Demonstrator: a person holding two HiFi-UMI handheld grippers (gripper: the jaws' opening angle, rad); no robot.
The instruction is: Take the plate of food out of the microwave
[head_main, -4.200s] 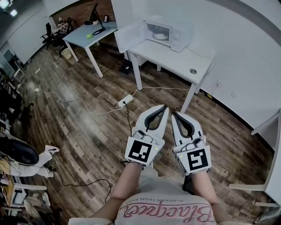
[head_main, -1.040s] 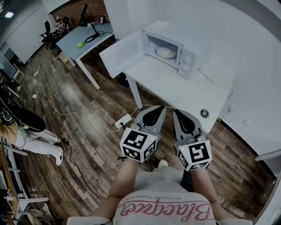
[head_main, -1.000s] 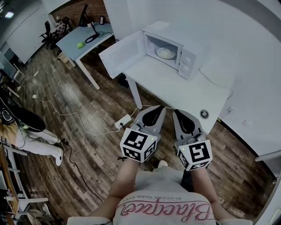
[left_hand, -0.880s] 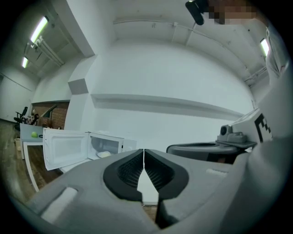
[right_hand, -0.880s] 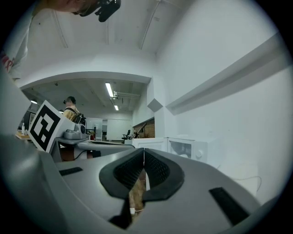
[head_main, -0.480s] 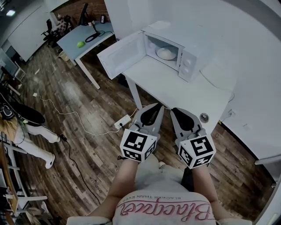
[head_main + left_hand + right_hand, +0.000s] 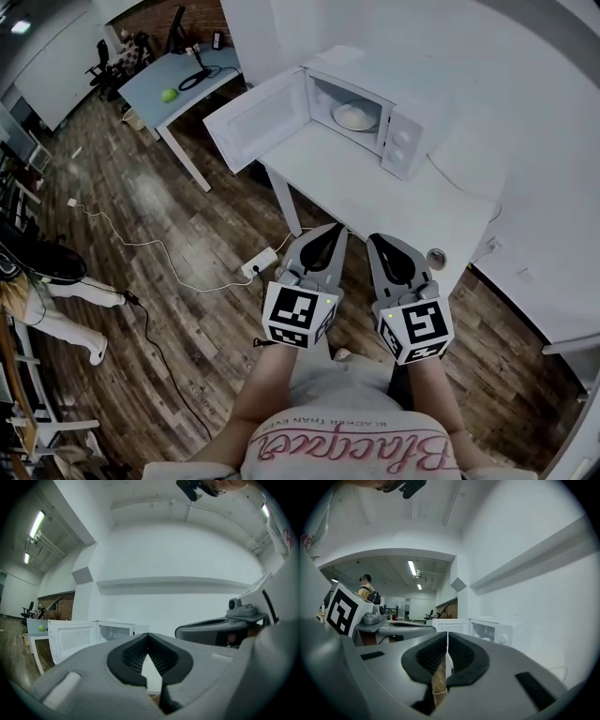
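A white microwave [image 7: 389, 108] stands on the white table [image 7: 375, 202] with its door [image 7: 251, 117] swung open to the left. Inside it a white plate of pale food [image 7: 354, 115] rests on the floor of the cavity. My left gripper [image 7: 333, 229] and right gripper [image 7: 375, 240] are held side by side just short of the table's near edge, both shut and empty. In the left gripper view the shut left gripper [image 7: 148, 637] points toward the microwave [image 7: 117, 631]. In the right gripper view the microwave [image 7: 497, 632] lies beyond the shut right gripper [image 7: 447, 637].
A small round object [image 7: 435, 256] sits near the table's front right corner. A power strip [image 7: 261, 263] and cables lie on the wood floor at left. A blue desk [image 7: 164, 80] with a green ball [image 7: 169, 95] stands behind. A person's legs [image 7: 56, 309] show far left.
The view has closed in on the table and microwave since the earliest frame. Over the last second both grippers stayed shut, side by side, barely shifting.
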